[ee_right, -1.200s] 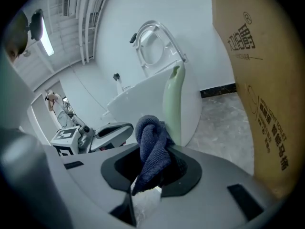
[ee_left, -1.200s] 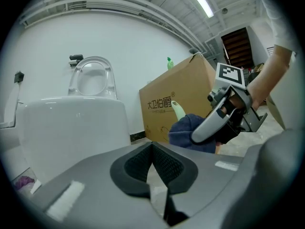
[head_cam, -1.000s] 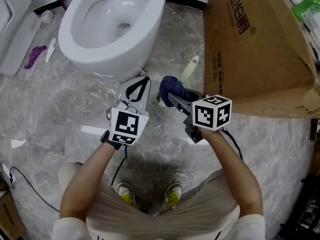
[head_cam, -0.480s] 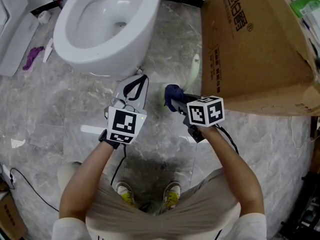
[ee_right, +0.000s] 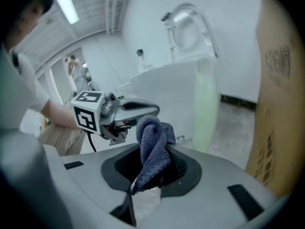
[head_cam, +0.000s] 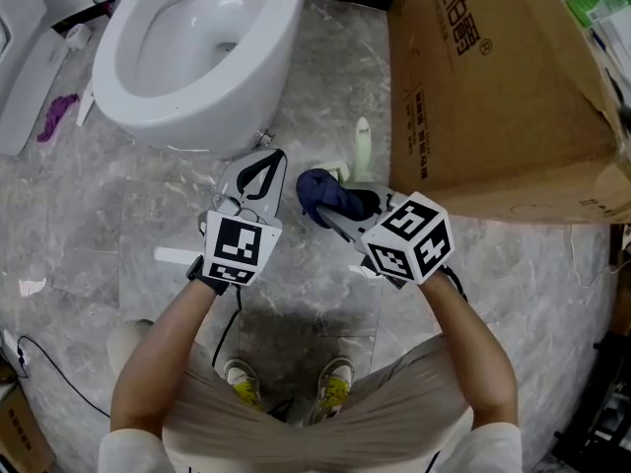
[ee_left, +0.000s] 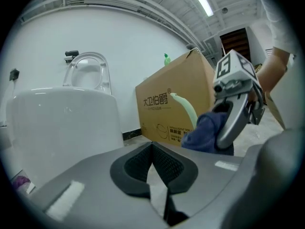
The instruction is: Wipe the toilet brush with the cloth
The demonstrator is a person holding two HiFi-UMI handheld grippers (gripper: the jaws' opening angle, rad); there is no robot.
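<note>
Grey marble floor (head_cam: 118,215) carries everything here. The toilet brush (head_cam: 362,148) stands on it in the narrow lane between the toilet and the cardboard box. Its pale green handle is upright, just beside the box's lower left edge.

Right at the foot of that handle is the cloth (head_cam: 323,191), a dark blue bunched wad. From where I stand I cannot tell whether the two touch. The right hand-held gripper (head_cam: 335,213) has its jaws pinched tight on the cloth, which spills up and out over the pads. Just left of it, the left hand-held gripper (head_cam: 279,158) has its jaws closed together with nothing between them. The tips point toward the toilet's foot and are close to the cloth but clear of it.

The white toilet (head_cam: 192,52) fills the upper left, its bowl open. The cardboard box (head_cam: 493,97) takes up the upper right, and its slanted side leaves little room on that side of the brush. The freest floor lies toward the near edge, round the person's yellow shoes (head_cam: 242,384), and to the left of the arms. There a white strip (head_cam: 175,257) lies flat. A purple scrap (head_cam: 56,118) sits by the far left edge, and a thin black cable (head_cam: 39,358) loops in the lower left corner.
</note>
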